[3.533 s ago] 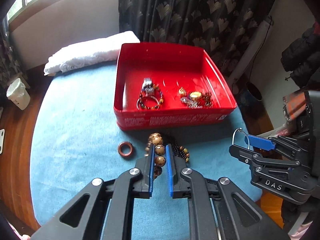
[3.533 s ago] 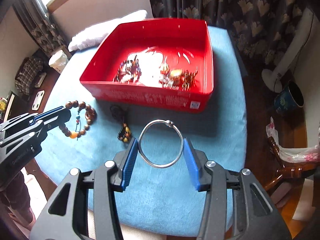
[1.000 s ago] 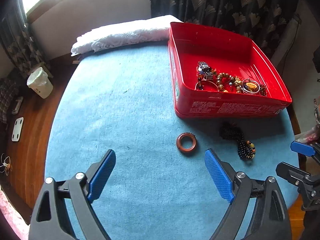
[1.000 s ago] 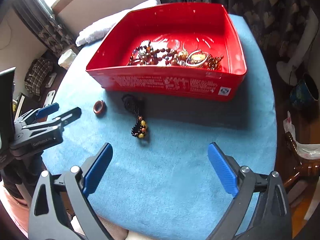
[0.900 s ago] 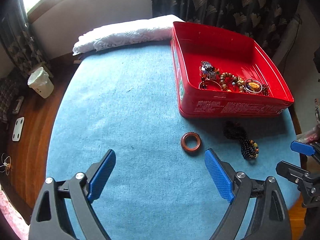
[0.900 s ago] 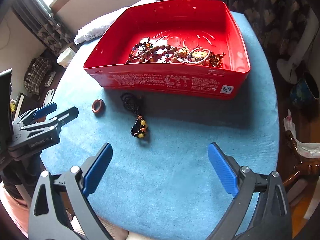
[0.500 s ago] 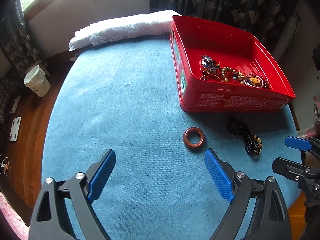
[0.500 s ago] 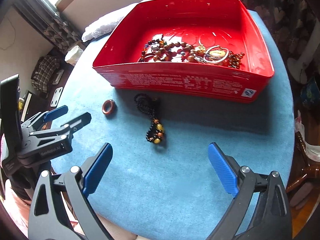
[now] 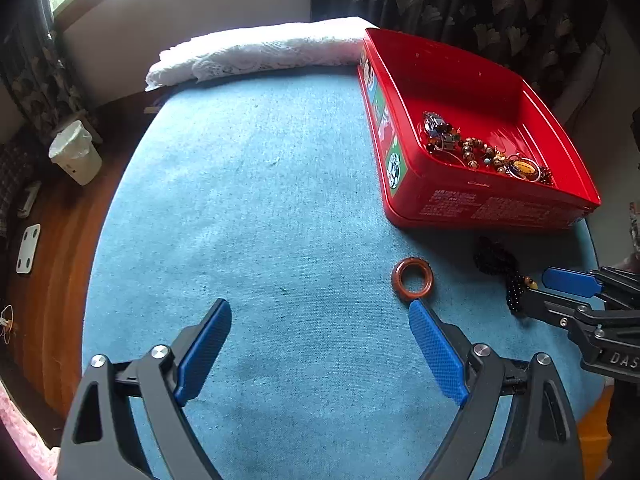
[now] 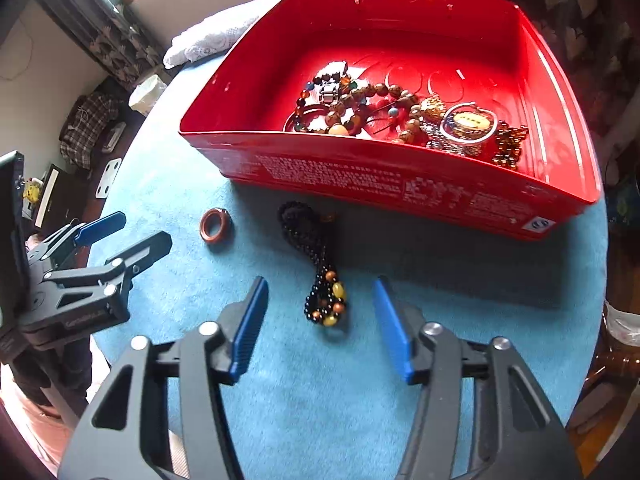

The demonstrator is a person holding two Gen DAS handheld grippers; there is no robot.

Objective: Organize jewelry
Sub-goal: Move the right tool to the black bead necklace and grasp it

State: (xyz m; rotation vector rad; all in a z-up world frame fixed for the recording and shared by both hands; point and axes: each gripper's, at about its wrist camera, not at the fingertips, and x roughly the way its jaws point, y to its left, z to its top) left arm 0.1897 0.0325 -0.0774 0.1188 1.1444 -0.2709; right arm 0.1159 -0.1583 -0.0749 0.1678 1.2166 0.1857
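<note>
In the right wrist view the right gripper point(image 10: 318, 322) sits low in the frame with its jaws spread wide and nothing between the pads. Just ahead of it, at lower centre, lies the beads point(image 10: 322, 276), a black strand with a bunch of amber and brown ones at its near end, running up and left toward the tin point(image 10: 360, 172). The bunch lies roughly midway between the two blue pads, so this looks like the step in hand: pick up the strand and carry it into the tin.

To do it well, I would lower the jaws around the thick bunch, not the thin black run, press the tips into the cloth point(image 10: 460, 300) so they get under the beads, then close fully. The strand is limp and will likely trail, so lift it high enough to clear the tin's near wall before letting go.

In the left wrist view the left gripper point(image 9: 320, 346) is also wide open and empty, low in the frame. The ring point(image 9: 412, 279), a reddish-brown hoop, lies flat just beyond its right pad, at right of centre. That would be its likely pick; the jaws should shift right to straddle it.

Farther back, at upper right in both views, the tin already holds a heap of bracelets and a bangle. A white towel point(image 9: 256, 54) lies along the far edge.
</note>
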